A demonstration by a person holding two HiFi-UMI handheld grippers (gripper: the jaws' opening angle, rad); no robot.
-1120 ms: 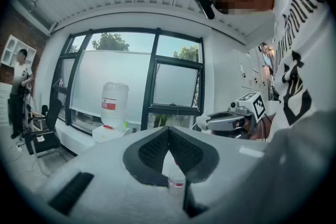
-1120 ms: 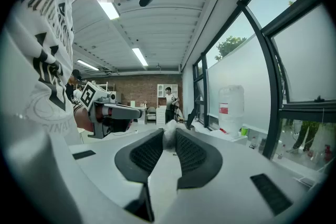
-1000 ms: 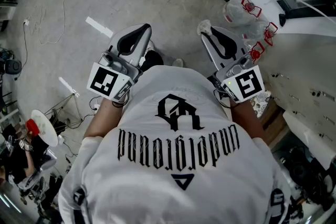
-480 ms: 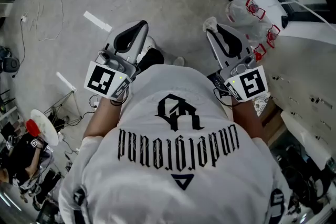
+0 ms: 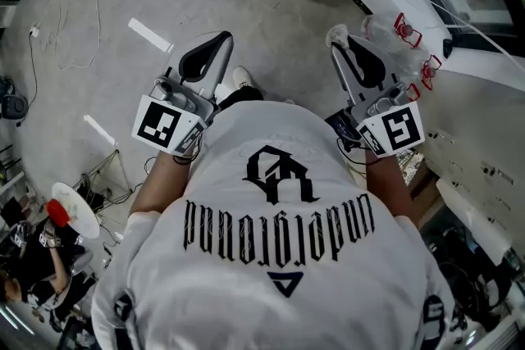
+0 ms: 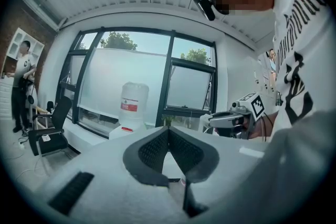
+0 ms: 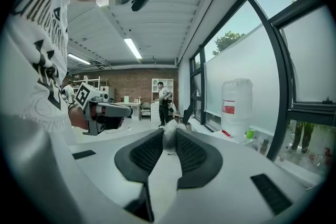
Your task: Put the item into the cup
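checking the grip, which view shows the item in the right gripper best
The right gripper view: the pale item sits close up, pinched in the right gripper. The head view shows only its white end past the jaw tips. The left gripper view shows that gripper small and side-on, the item barely visible.

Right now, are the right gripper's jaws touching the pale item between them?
Touching. The right gripper view shows the jaws of the right gripper pressing both sides of the pale item.

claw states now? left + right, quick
Left claw: closed, nothing in it.
Right claw: closed on a small whitish soft lump.
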